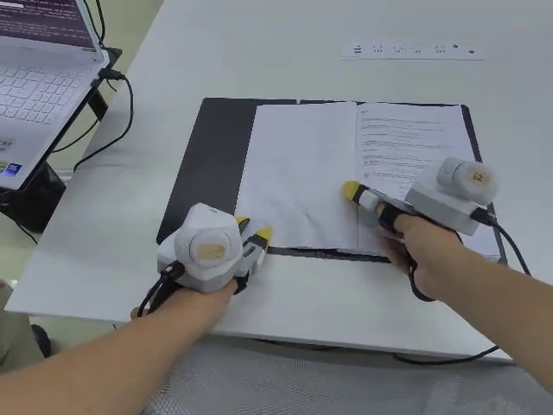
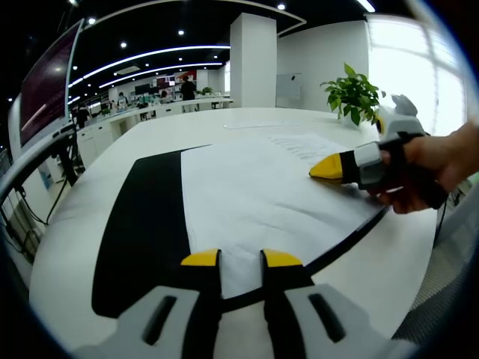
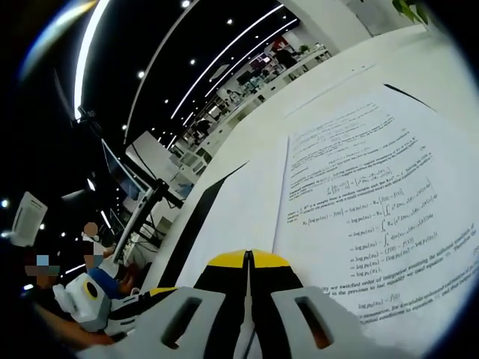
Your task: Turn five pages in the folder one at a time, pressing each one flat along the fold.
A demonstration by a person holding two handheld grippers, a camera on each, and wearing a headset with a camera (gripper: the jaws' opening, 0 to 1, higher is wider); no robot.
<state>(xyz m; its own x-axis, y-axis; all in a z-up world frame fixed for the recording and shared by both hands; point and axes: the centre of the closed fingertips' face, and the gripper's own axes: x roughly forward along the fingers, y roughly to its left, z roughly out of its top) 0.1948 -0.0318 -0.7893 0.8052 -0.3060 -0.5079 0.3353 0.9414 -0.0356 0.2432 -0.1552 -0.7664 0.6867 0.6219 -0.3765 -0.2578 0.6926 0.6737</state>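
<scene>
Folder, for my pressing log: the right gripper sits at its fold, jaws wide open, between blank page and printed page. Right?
No: the right gripper has its jaws shut, tips together, as the right gripper view shows. It does sit at the fold of the folder, between blank page and printed page.

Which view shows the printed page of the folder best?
The right gripper view: the printed page is close, its formulas distinct. The head view shows it small; the left gripper view, faint and far.

An open-plan office: rows of desks under strip lights, a laptop, a potted plant.
</scene>
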